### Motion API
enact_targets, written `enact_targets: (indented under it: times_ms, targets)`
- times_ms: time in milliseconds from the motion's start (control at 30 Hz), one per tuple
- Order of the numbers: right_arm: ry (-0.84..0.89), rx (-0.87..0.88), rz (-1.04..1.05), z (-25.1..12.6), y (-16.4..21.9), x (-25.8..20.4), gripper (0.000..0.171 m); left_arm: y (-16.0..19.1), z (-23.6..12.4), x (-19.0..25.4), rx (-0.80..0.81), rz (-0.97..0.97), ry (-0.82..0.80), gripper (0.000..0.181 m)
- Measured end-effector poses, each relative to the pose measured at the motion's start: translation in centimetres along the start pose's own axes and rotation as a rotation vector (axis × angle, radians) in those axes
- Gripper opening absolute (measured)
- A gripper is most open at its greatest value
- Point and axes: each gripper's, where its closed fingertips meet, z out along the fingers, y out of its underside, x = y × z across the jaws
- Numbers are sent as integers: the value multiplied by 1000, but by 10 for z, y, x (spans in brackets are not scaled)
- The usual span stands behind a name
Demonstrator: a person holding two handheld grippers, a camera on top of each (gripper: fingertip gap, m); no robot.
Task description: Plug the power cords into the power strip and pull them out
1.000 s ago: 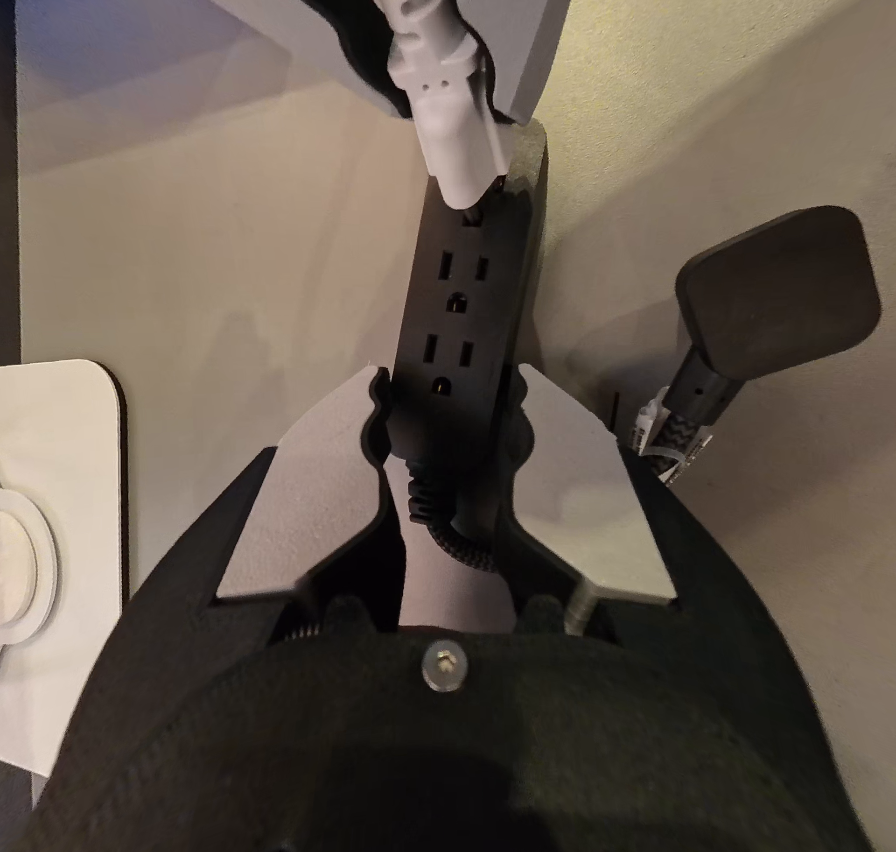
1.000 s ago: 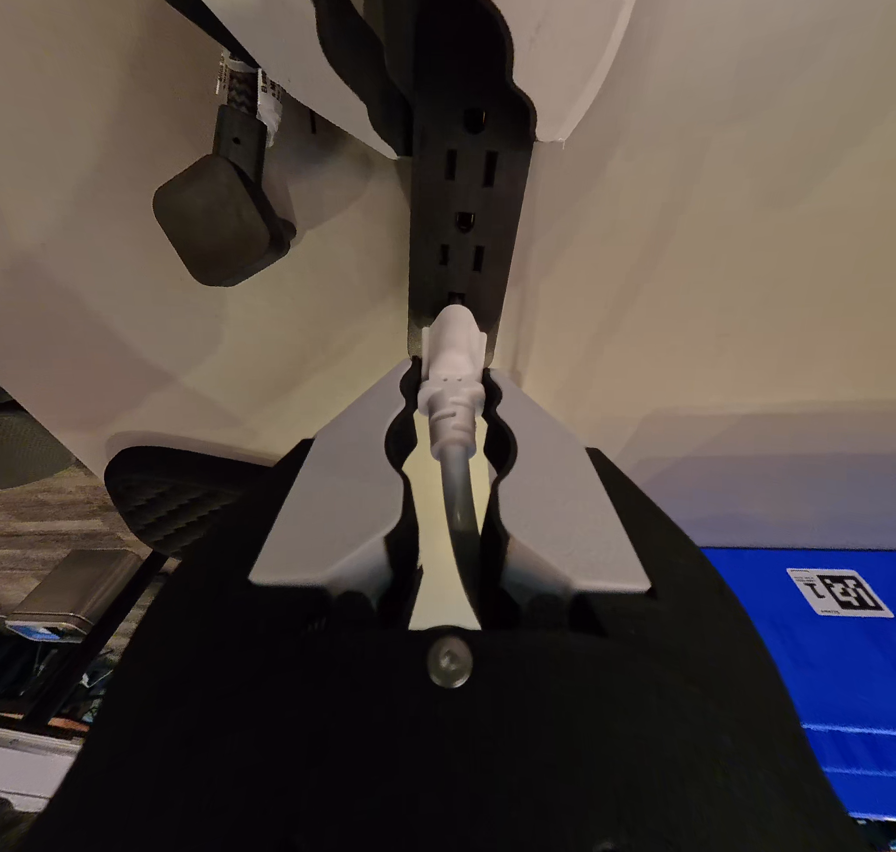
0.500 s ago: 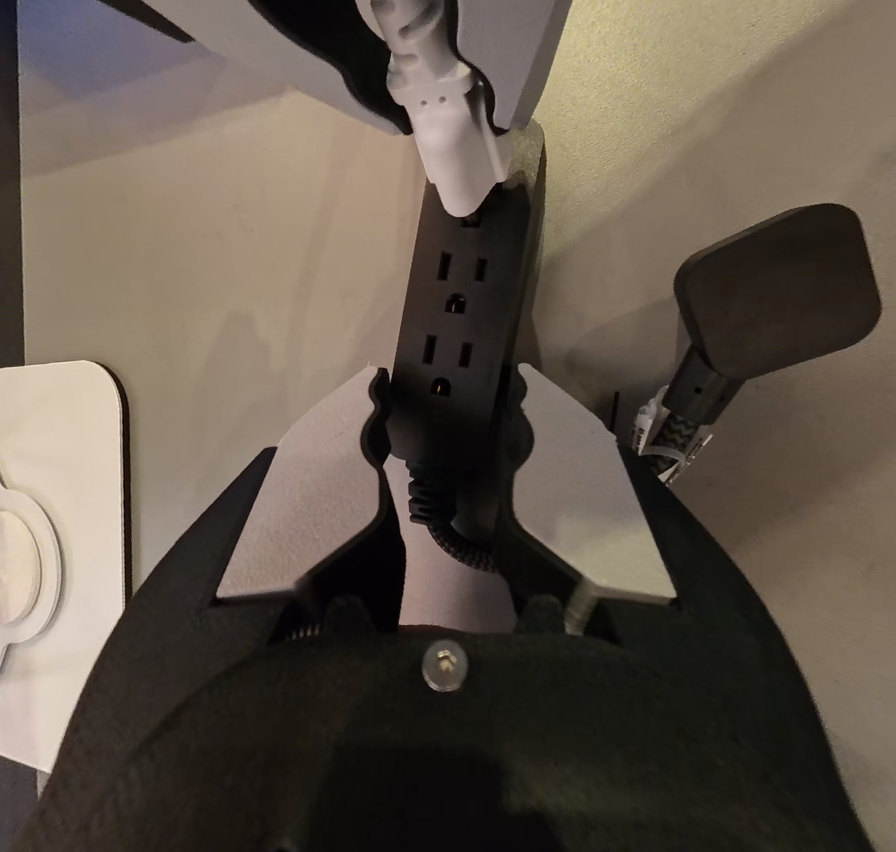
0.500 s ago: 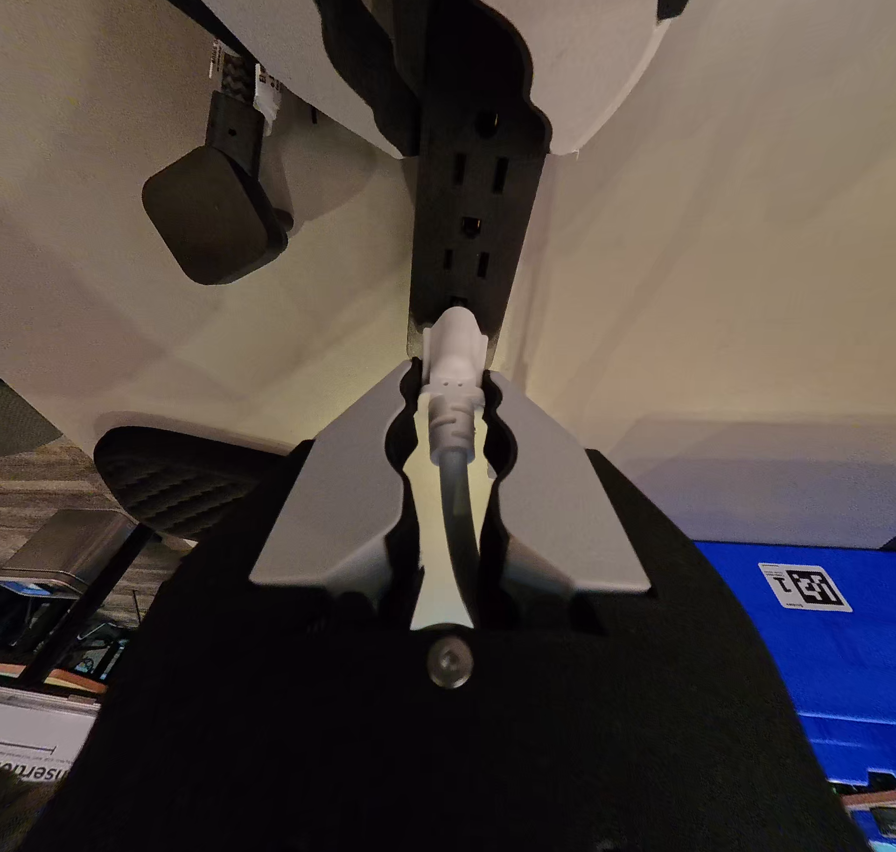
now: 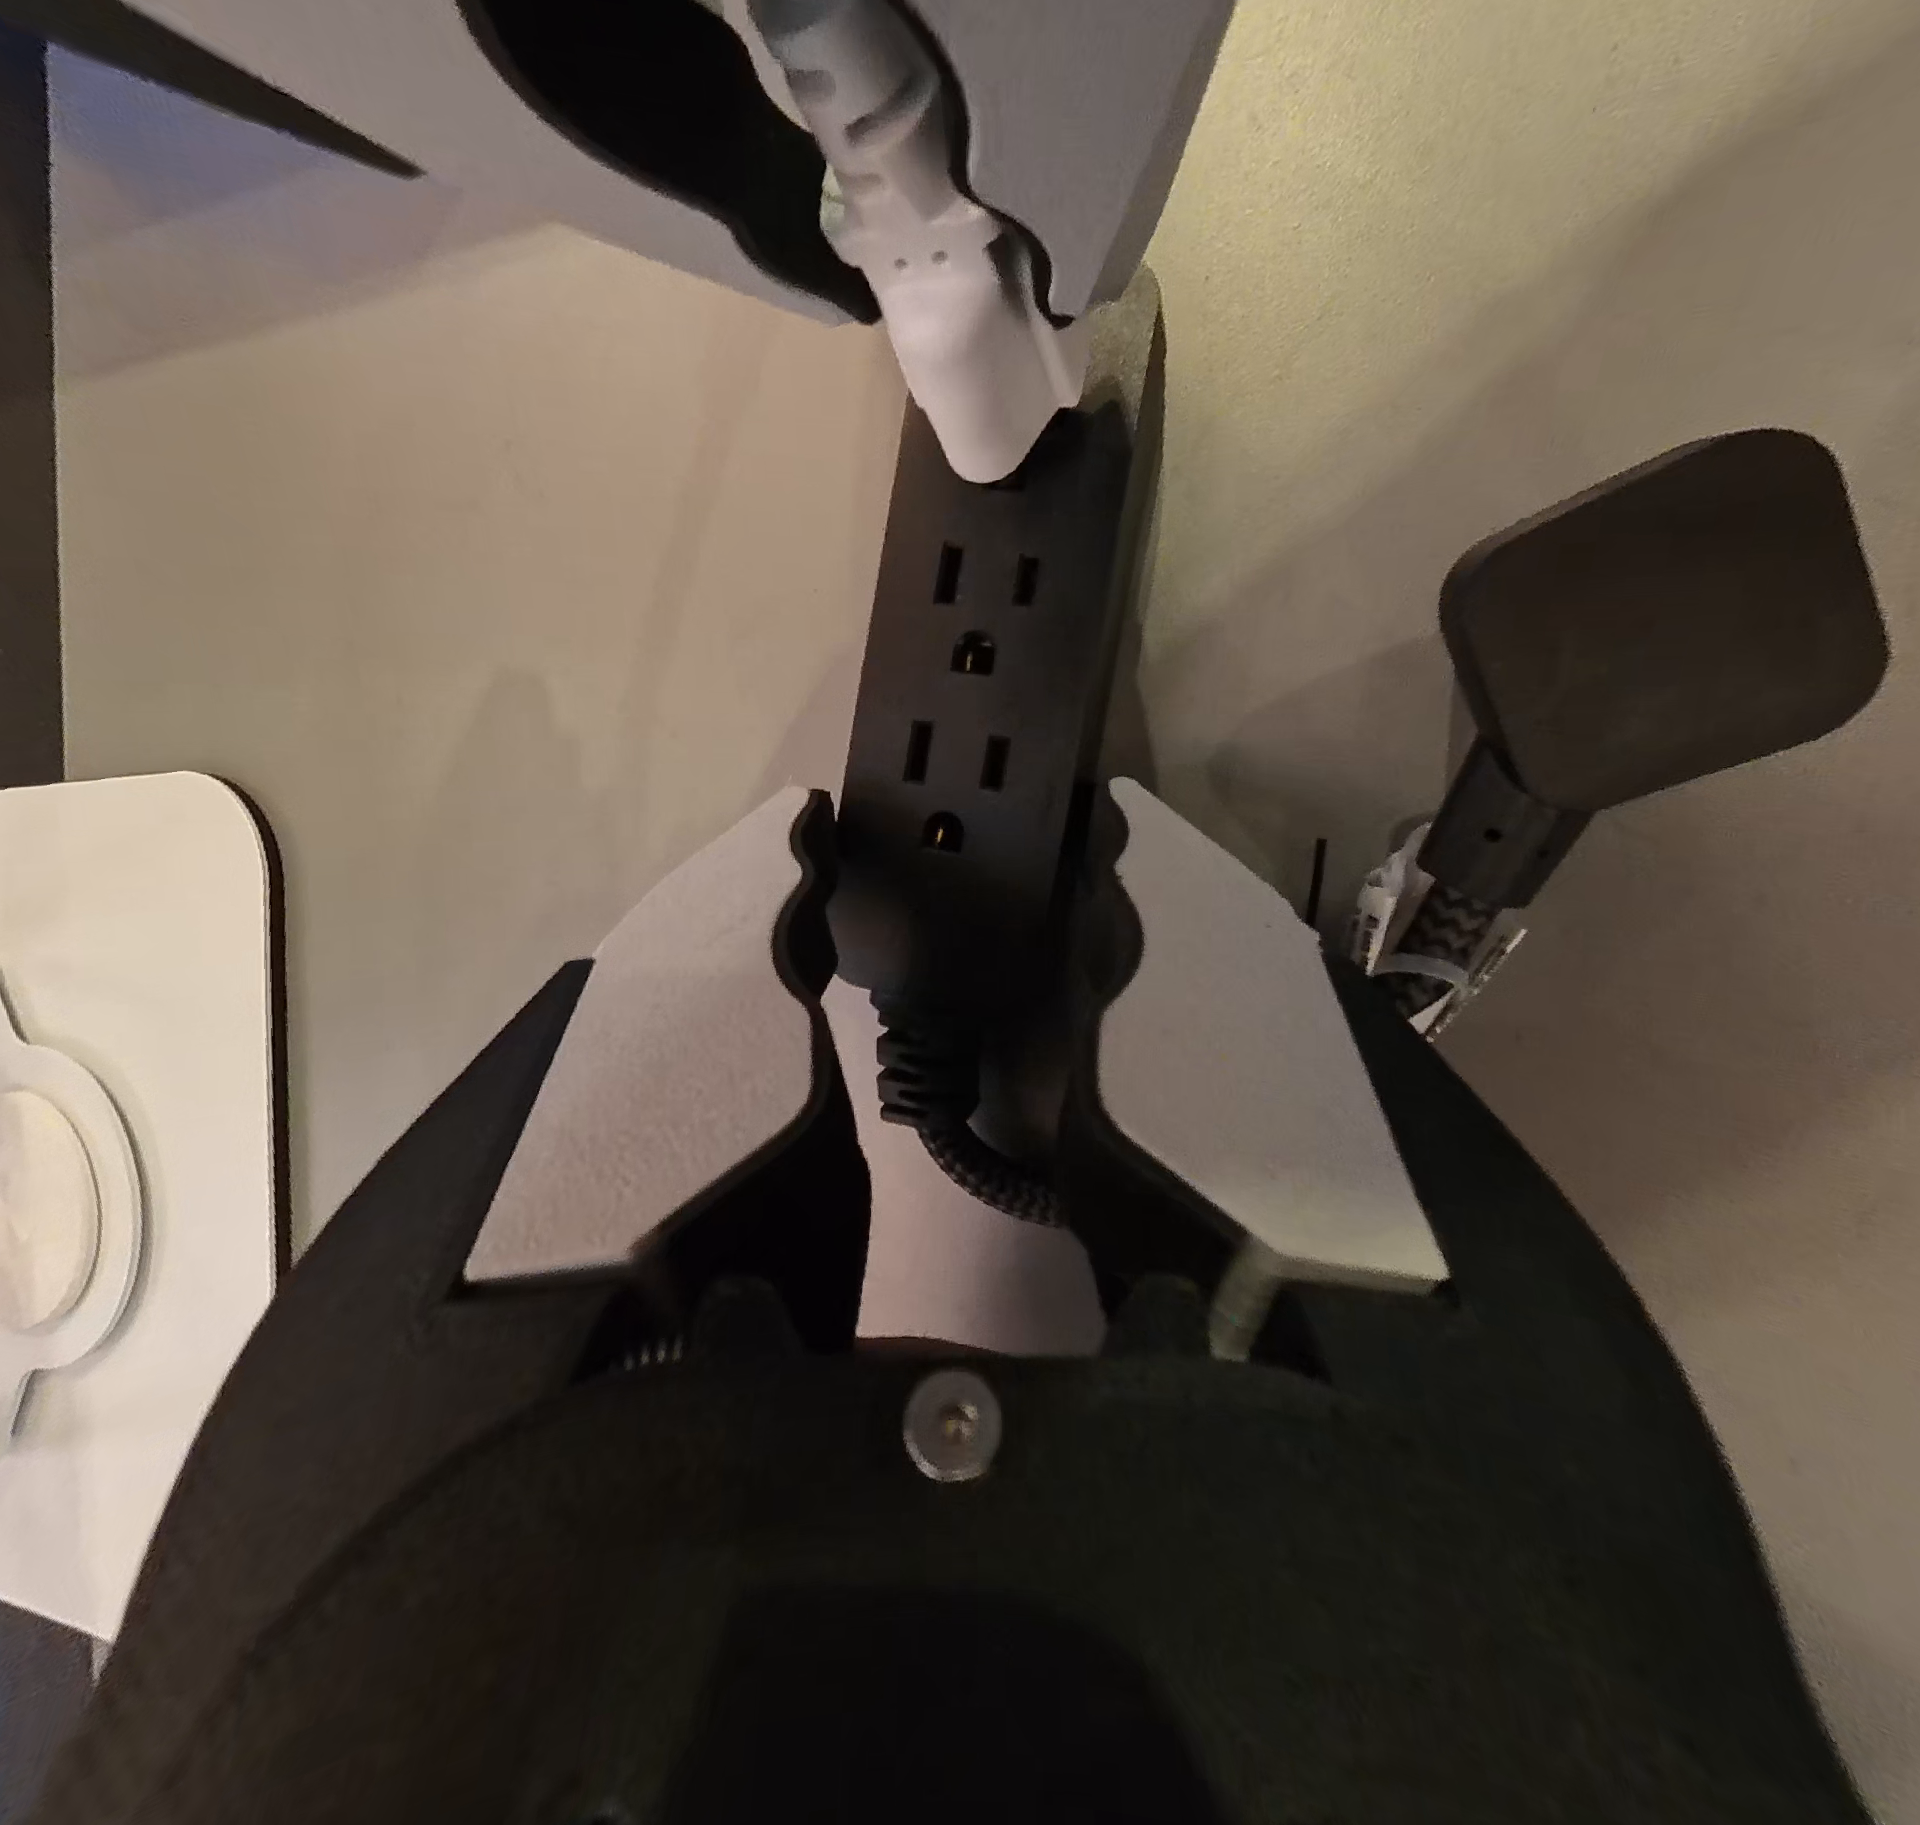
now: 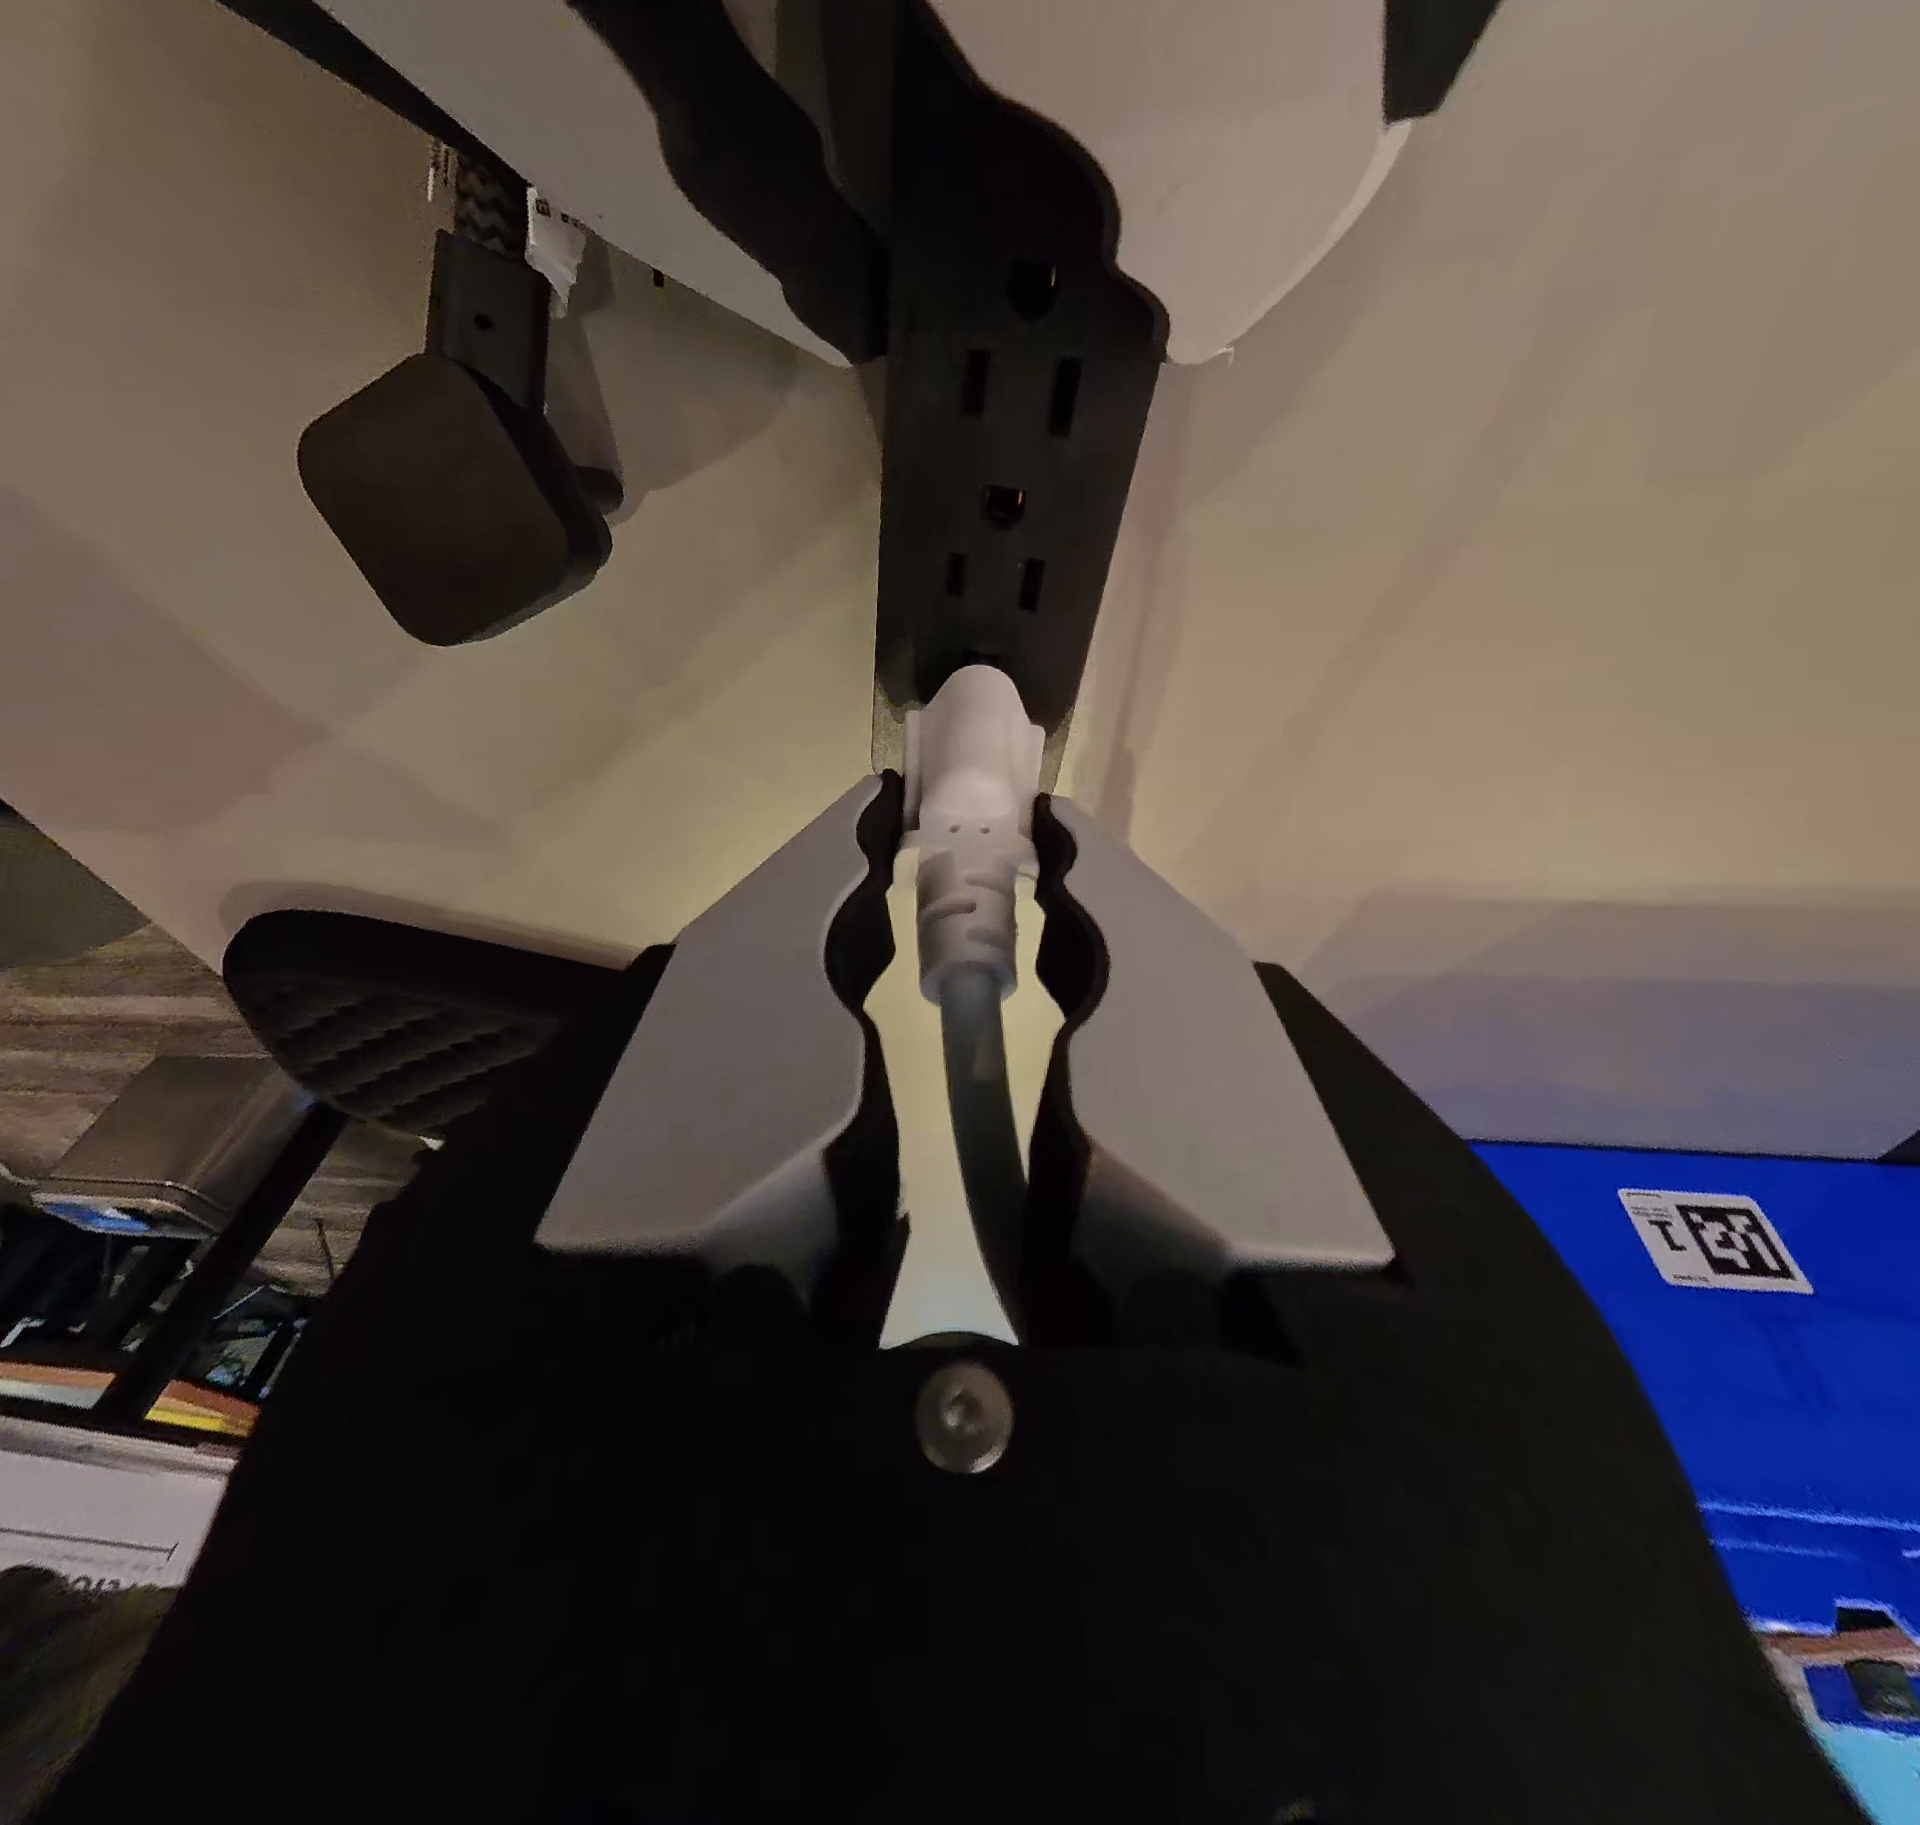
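Very little has changed over the last second, and that is the telling part. The left tool point(image 5: 961, 871) still pinches the cord end of the black strip point(image 5: 997, 695), fingers pressed against both its sides, holding it down on the pale bench point(image 5: 520, 580). The right tool point(image 6: 966, 819) still pinches the white plug point(image 6: 971, 767) at its collar, its grey cord point(image 6: 982, 1079) running back between the fingers.

The plug sits at the far outlet of the strip, the end opposite the strip's own cord. Its nose looks the same as a second ago: against the strip's face, tilted a little rather than square to it. I can't see any prongs, so whether it is fully home or partly out I cannot tell. The right view has crept in and shifted slightly, which suggests small pushing or wiggling, not a clean pull.

So the step in hand looks like a seating or a loosening of this plug, and it isn't finished either way. Two outlets point(image 5: 977, 601) stand empty between the tools. A black plug point(image 5: 1652, 622) on a braided cord point(image 5: 1444, 934) lies loose on the bench just beside the strip, untouched. A white card point(image 5: 125, 944) lies well off to the left.
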Motion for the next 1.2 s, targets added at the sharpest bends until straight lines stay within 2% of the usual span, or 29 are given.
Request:
enact_targets:
  times_ms: [100,333,533,867,933,1000,1067,1167,1200]
  targets:
    - [-7,12,-6,1,0,0,21,0,0,0,2,1,0,46]
    - [96,85,80,6,-2,0,20,-1,-1,1,-7,40,-18,46]
    - [-6,49,35,9,-3,1,20,-1,0,0,14,11,-7,45]
    - [72,43,81,10,-4,1,20,-1,0,0,22,19,-11,45]
    - [68,87,82,9,-5,1,22,0,0,0,23,22,-10,46]
    - [48,227,80,0,-19,-3,31,-1,0,0,22,26,-11,45]
    - [53,306,74,-10,-24,-1,24,-1,0,0,23,26,-8,45]
    - [70,298,59,-11,-17,2,15,-1,0,0,26,28,-2,45]
    - [65,290,49,-10,-14,0,19,-2,1,1,31,29,0,45]
